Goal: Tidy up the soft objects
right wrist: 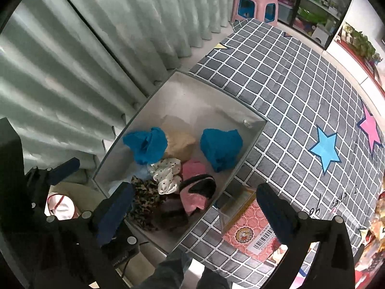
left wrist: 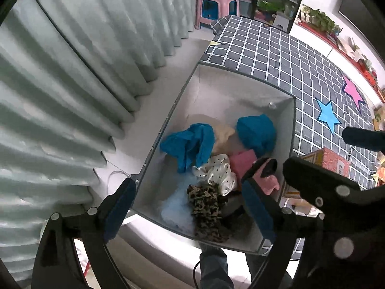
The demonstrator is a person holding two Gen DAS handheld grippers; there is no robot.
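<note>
A grey fabric box (left wrist: 243,72) (right wrist: 217,87) sits at the bed's edge and holds soft items. Inside lie two blue cloths (left wrist: 190,144) (left wrist: 257,132), a beige cloth (left wrist: 222,136), a white dotted cloth (left wrist: 219,172), a pink cloth (left wrist: 241,162), a leopard-print piece (left wrist: 207,210) and a pink-and-black item (right wrist: 196,193). My left gripper (left wrist: 189,185) hangs open above the box's near end, with nothing between its pads. My right gripper (right wrist: 195,190) is open too, over the box's near right corner, and holds nothing. The right gripper's fingers (left wrist: 303,173) show at the right of the left wrist view.
The bed has a dark grey checked cover (right wrist: 288,96) with blue and pink stars. A red patterned carton (right wrist: 250,231) lies on it beside the box. Pale curtains (left wrist: 72,84) hang on the left. A pink stool (left wrist: 216,7) stands far back. A person's jeans leg (right wrist: 168,272) is below.
</note>
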